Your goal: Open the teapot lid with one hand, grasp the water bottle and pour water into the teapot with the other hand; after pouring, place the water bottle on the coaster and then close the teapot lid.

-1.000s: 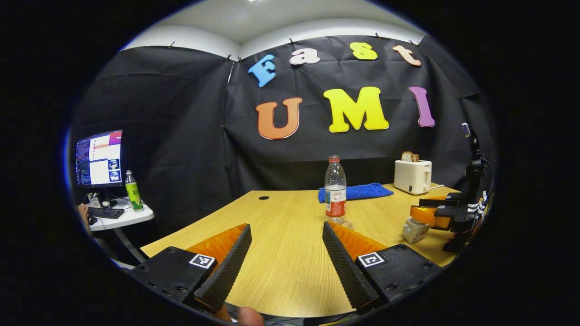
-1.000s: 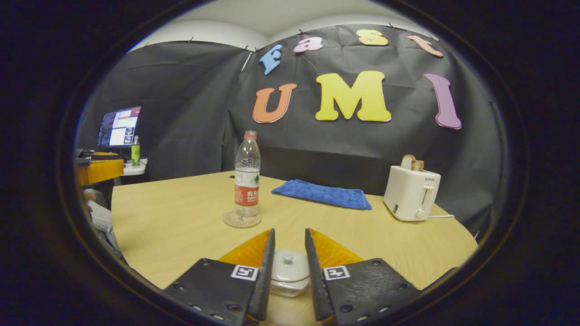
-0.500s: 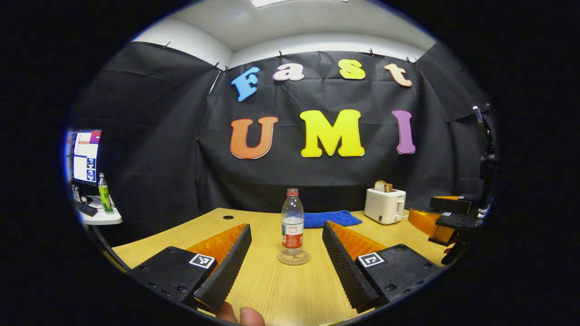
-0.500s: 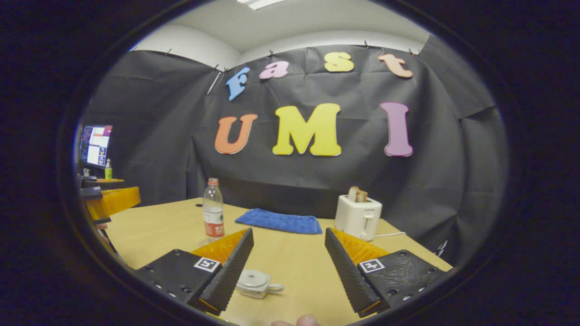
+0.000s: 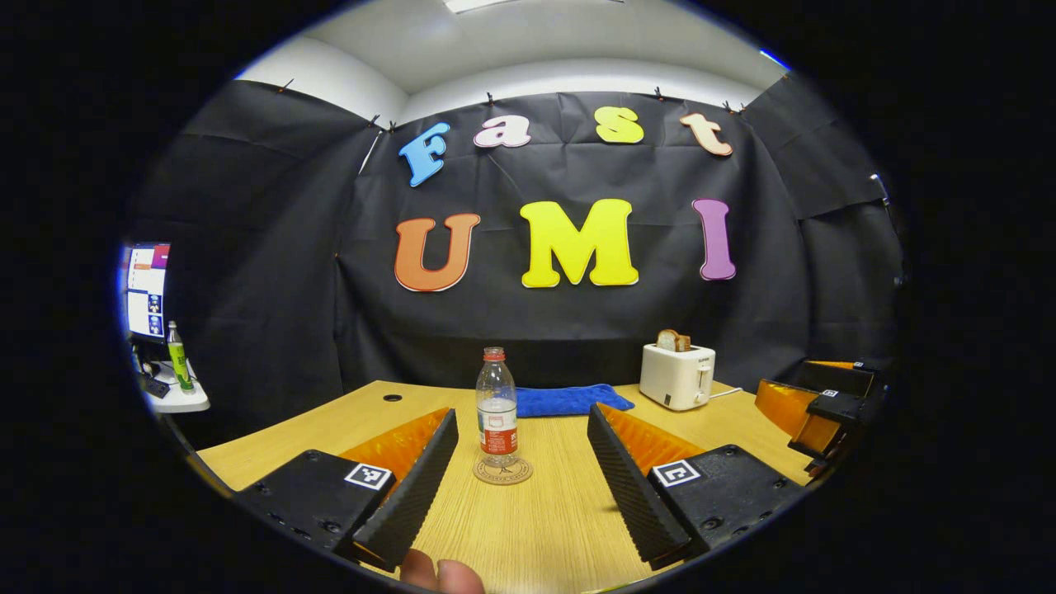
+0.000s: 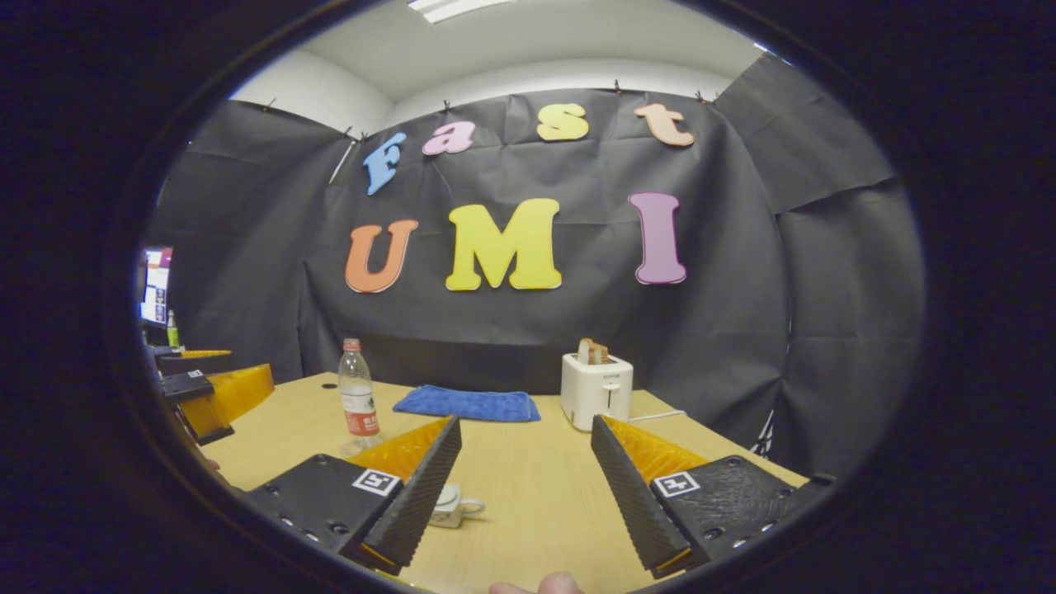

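Water bottle [image 5: 497, 404]: upright on the coaster [image 5: 502, 471], mid-tabletop [image 5: 544, 528], seen between the spread fingers of the left gripper [image 5: 521, 470], which grips nothing. Teapot [image 6: 452, 505]: small, pale, on the tabletop just beside the inner finger of the right gripper [image 6: 525, 487], partly hidden by it; lid appears seated, though too small to confirm. Right gripper: fingers wide apart, empty. Bystanders: blue cloth [image 6: 467, 403] and toaster [image 6: 596, 389] toward the back wall. Step, as judged: either the very start or the very end, since bottle and lid sit in their resting places. If starting, the next move calls for lowering one gripper onto the lid knob.
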A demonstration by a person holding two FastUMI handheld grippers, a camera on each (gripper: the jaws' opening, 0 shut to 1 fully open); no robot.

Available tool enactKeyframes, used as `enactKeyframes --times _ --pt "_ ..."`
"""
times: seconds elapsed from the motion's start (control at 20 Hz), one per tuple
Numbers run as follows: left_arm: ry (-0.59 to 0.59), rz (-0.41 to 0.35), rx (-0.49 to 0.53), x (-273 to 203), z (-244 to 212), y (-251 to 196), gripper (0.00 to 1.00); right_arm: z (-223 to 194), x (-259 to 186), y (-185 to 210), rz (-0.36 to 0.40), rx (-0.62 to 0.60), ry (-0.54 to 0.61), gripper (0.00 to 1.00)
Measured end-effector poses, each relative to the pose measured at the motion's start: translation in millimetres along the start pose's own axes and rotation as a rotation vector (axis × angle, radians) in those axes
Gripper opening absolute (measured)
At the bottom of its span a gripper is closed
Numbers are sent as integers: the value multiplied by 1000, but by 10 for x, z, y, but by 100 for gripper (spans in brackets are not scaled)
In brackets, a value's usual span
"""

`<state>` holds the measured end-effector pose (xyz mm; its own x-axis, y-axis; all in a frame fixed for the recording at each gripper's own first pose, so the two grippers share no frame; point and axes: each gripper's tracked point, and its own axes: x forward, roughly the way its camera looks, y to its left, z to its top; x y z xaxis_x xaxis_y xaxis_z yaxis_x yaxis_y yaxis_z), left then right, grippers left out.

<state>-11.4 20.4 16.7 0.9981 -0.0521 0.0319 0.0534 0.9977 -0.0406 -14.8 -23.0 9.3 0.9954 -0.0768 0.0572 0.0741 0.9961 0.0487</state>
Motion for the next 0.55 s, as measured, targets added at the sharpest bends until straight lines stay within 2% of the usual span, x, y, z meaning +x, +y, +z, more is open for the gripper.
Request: enactKeyframes --times 0.25,0.55 --pt "-2 -4 -24 -39 34 19 99 144 -72 29 3 -15 -43 95" --pt "-5 -7 -8 -22 29 27 99 107 -55 163 22 -24 -25 95"
